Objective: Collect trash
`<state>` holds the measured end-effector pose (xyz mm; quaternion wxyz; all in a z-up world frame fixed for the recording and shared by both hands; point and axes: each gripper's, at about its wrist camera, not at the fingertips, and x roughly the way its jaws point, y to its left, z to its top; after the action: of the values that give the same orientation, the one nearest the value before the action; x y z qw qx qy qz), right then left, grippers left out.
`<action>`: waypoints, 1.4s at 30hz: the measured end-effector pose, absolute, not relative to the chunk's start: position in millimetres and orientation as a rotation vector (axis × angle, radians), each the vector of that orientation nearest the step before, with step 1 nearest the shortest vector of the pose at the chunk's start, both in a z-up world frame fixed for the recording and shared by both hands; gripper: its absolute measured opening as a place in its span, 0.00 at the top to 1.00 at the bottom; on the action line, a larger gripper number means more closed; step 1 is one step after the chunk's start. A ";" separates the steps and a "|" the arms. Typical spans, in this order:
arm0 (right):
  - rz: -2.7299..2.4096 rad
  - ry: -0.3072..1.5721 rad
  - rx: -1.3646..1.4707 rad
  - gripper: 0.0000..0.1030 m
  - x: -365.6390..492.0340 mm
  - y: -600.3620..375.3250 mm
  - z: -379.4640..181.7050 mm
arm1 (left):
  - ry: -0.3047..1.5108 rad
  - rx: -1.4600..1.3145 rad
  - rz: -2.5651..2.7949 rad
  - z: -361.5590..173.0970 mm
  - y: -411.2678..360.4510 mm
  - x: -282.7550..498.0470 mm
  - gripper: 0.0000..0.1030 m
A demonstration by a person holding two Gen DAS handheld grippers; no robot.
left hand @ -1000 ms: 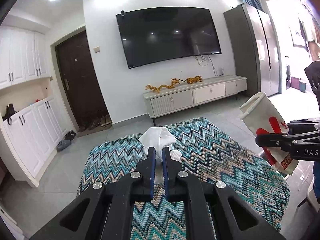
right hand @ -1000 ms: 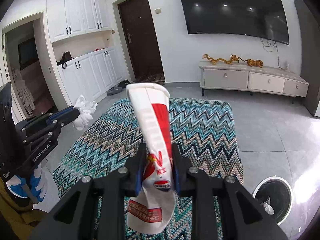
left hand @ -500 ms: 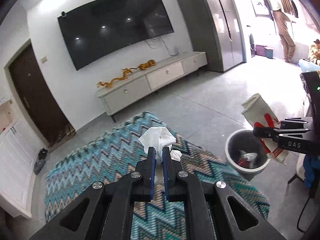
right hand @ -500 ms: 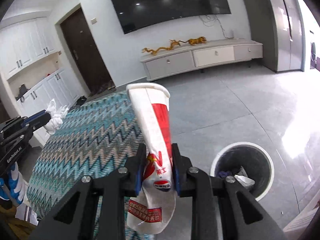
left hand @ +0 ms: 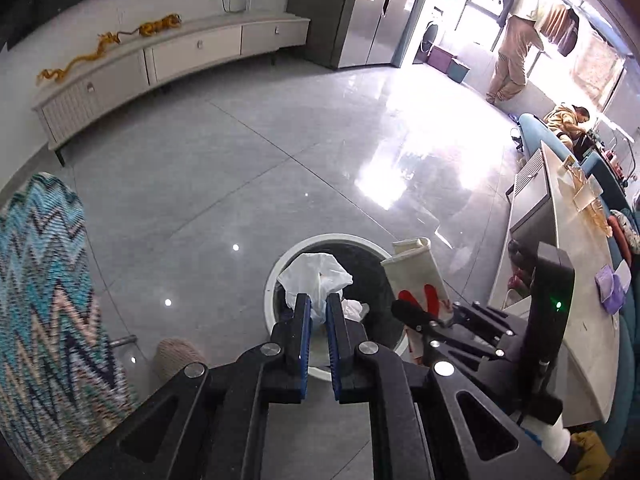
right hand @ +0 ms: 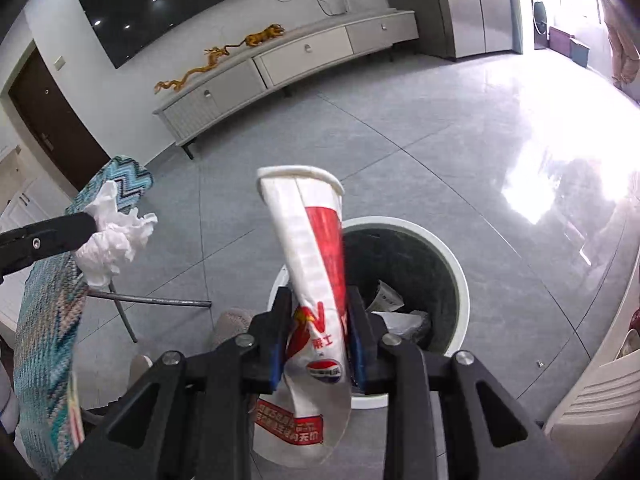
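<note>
Grey tiled floor with round bin [left hand: 276, 276]: left gripper [left hand: 317, 314] clamps tissue [left hand: 316, 276], right gripper [right hand: 318, 330] clamps crushed cup [right hand: 316, 256], both above it.

crumpled white tissue [left hand: 316, 276]: pinched, above bin | flattened red-and-white paper cup [right hand: 316, 264]: rim up, clamped over bin | round white-rimmed trash bin [right hand: 460, 276]: on floor, holds scraps

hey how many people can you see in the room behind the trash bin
2. One person stands at the bright window at far right, back turned. The other person is low by the blue sofa, nearer the counter. The right wrist view shows neither; others may be hidden.
</note>
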<state>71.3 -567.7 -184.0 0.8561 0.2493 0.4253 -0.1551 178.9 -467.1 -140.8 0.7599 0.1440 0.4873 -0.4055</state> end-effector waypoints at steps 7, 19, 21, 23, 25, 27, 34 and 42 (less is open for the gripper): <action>-0.405 0.988 0.586 0.66 93.2 -601.0 -245.5 | 1.173 0.240 -0.900 -186.9 -491.7 199.5 0.72; -0.459 0.975 0.573 0.51 82.3 -593.0 -239.3 | 1.037 0.212 -0.867 -145.5 -435.8 198.4 0.46; -0.449 0.938 0.543 0.51 81.8 -581.2 -217.0 | 0.984 0.221 -0.839 -129.4 -417.2 194.9 0.43; -0.434 0.905 0.489 0.49 84.6 -563.4 -190.4 | 0.934 0.240 -0.794 -114.1 -393.9 191.8 0.41; -0.416 0.865 0.452 0.44 87.0 -546.1 -164.3 | 0.878 0.260 -0.749 -98.1 -368.8 188.2 0.38; -0.370 0.813 0.420 0.39 88.2 -520.2 -135.1 | 0.824 0.296 -0.680 -84.2 -339.1 182.6 0.33; -0.175 0.713 0.281 0.27 100.5 -417.2 -65.3 | 0.736 0.274 -0.472 -46.2 -222.3 168.4 0.26; -0.039 0.601 0.109 0.17 102.4 -307.8 -0.8 | 0.555 0.277 -0.239 -2.4 -111.9 132.5 0.16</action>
<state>102.4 -307.8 -0.8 0.9536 0.0538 0.2957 -0.0191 132.5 -111.9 -2.4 0.9452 0.1359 0.2727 -0.1172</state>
